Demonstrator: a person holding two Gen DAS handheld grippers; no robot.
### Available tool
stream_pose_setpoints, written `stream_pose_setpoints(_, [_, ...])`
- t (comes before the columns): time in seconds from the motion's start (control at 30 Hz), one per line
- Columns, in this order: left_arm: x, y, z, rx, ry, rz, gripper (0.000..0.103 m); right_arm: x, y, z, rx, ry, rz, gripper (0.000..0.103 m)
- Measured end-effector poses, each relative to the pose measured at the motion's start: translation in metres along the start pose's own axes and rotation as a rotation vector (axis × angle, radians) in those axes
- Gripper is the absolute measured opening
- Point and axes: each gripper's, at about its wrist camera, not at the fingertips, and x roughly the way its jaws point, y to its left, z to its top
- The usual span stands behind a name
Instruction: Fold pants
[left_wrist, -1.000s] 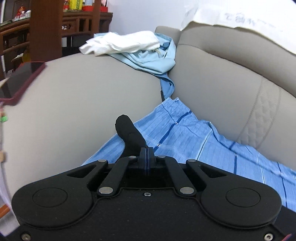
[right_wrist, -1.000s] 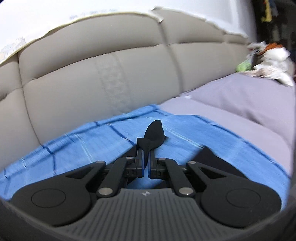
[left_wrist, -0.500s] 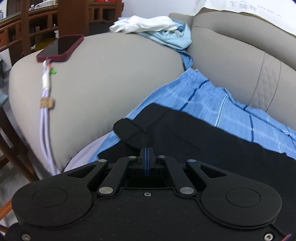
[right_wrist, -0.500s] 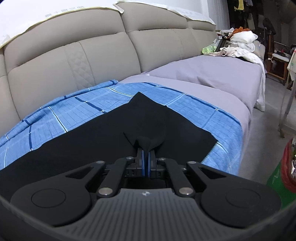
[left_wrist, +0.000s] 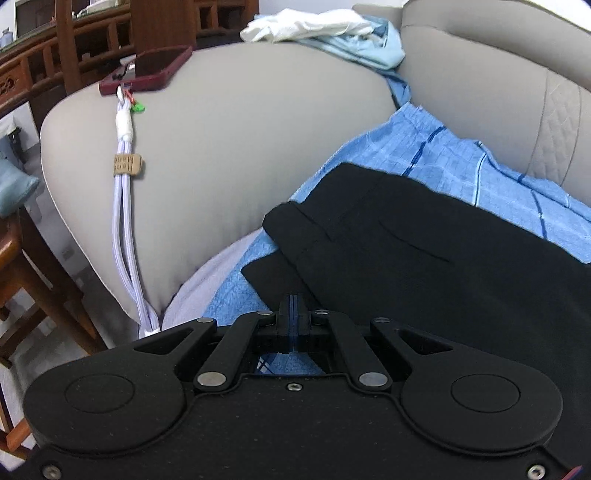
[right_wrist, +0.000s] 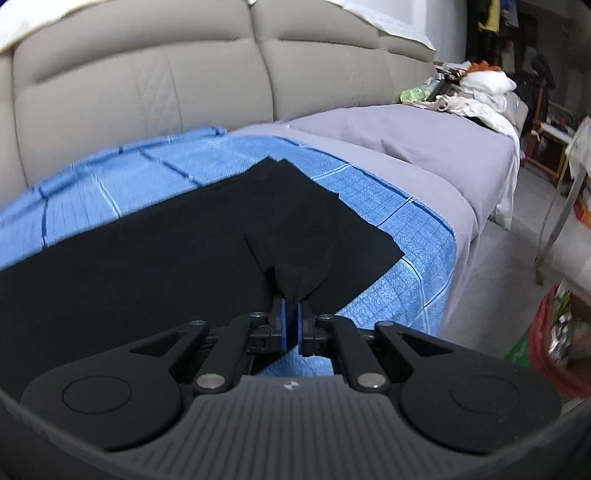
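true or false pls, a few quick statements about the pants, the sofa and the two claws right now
1. The black pants lie on a blue checked cloth. True.
2. A phone rests on the sofa armrest. True.
3. The left claw is wide open. False: it is shut, at the pants' near edge.
4. The right claw has no fabric between its pads. False: a pinch of the pants sits there as its jaws open.
5. The pants hang off the sofa backrest. False: they lie flat on the seat.

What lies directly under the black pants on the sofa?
The black pants lie on a blue checked cloth, whose edges show around them. The cloth beneath them is covered.
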Motion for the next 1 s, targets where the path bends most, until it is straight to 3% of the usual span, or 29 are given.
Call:
stream_pose_setpoints(0.1, [-0.012, 0.000, 0.005, -0.008, -0.043, -0.020, 0.008, -0.003, 0.002, 0.002, -0.035, 0.005, -0.022, 0.056])
stream_pose_setpoints(0.23, [-0.035, -0.003, 0.011, 0.009, -0.150, -0.053, 0.015, -0.016, -0.001, 0.009, -0.028, -0.018, -0.008, 0.071])
stream_pose_setpoints(0.27, [-0.040, -0.005, 0.013, 0.024, -0.173, -0.075, 0.024, -0.019, 0.000, 0.011, -0.026, -0.026, 0.006, 0.074])
stream_pose_setpoints(0.3, [-0.042, -0.008, 0.014, 0.034, -0.184, -0.097, 0.031, -0.023, 0.001, 0.013, -0.024, -0.035, 0.030, 0.078])
stream_pose_setpoints(0.4, [-0.043, -0.019, 0.013, 0.066, -0.185, -0.176, 0.037, -0.037, 0.015, 0.017, -0.026, -0.068, 0.161, 0.085])
stream_pose_setpoints(0.57, [-0.023, -0.039, -0.002, 0.107, -0.138, -0.222, 0.037, -0.051, 0.076, 0.013, -0.115, -0.075, 0.406, 0.086])
stream_pose_setpoints(0.77, [0.010, -0.039, -0.026, 0.127, -0.070, -0.152, 0.038, -0.073, 0.182, -0.006, -0.294, -0.073, 0.679, 0.086])
stream_pose_setpoints(0.93, [0.012, -0.024, -0.042, 0.160, -0.130, -0.113, 0.038, -0.093, 0.277, -0.023, -0.423, -0.062, 0.846, 0.086])
stream_pose_setpoints(1.0, [0.014, -0.016, -0.044, 0.151, -0.138, -0.137, 0.039, -0.098, 0.313, -0.030, -0.473, -0.054, 0.874, 0.080])
